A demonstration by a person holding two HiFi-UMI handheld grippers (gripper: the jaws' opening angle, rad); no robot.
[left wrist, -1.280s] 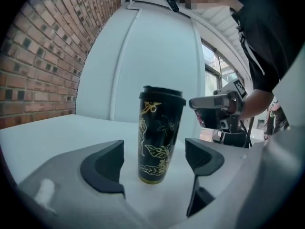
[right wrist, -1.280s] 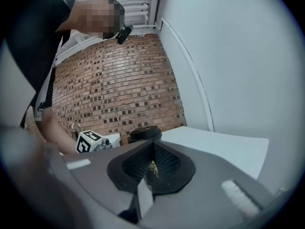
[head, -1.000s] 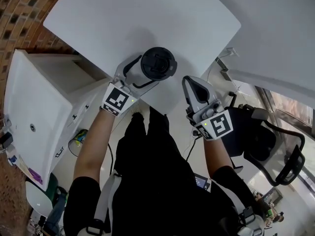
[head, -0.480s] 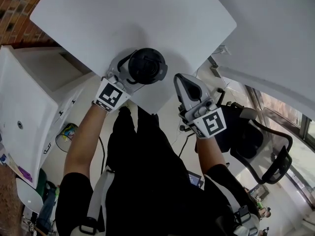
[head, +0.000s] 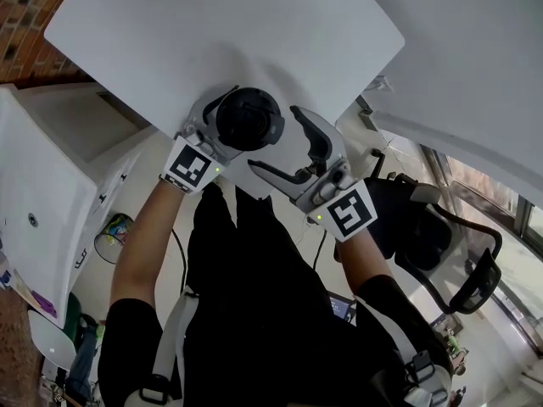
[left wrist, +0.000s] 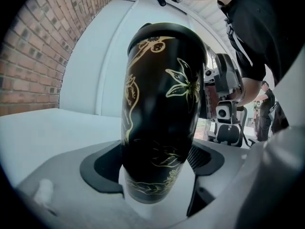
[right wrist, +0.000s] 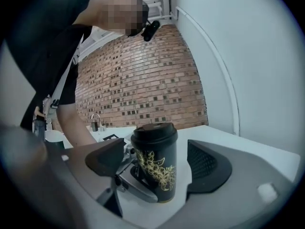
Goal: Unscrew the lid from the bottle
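Note:
A black bottle [head: 249, 119] with gold flowers [left wrist: 162, 109] [right wrist: 156, 171] stands upright on the white table [head: 254, 32]. Its black lid [right wrist: 154, 132] sits on top. My left gripper [head: 222, 124] [left wrist: 155, 165] is shut on the bottle's lower body, and it shows in the right gripper view as grey fingers [right wrist: 136, 187] at the bottle's base. My right gripper [head: 276, 142] [right wrist: 157, 163] is just right of the bottle, and its jaws are opening. The bottle stands in line with the gap at the fingertips, and the dark pads [right wrist: 207, 166] do not touch it.
A white cabinet [head: 51, 193] stands left of the table, and a second white tabletop [head: 475, 58] lies at the upper right. A black office chair [head: 458, 253] is at the right. A brick wall [right wrist: 143, 80] runs behind the table. The bottle stands near the table's front edge.
My right gripper was shut beside the bottle; now its jaws are spread wide and it has shifted left toward the bottle. The left gripper has kept its hold.

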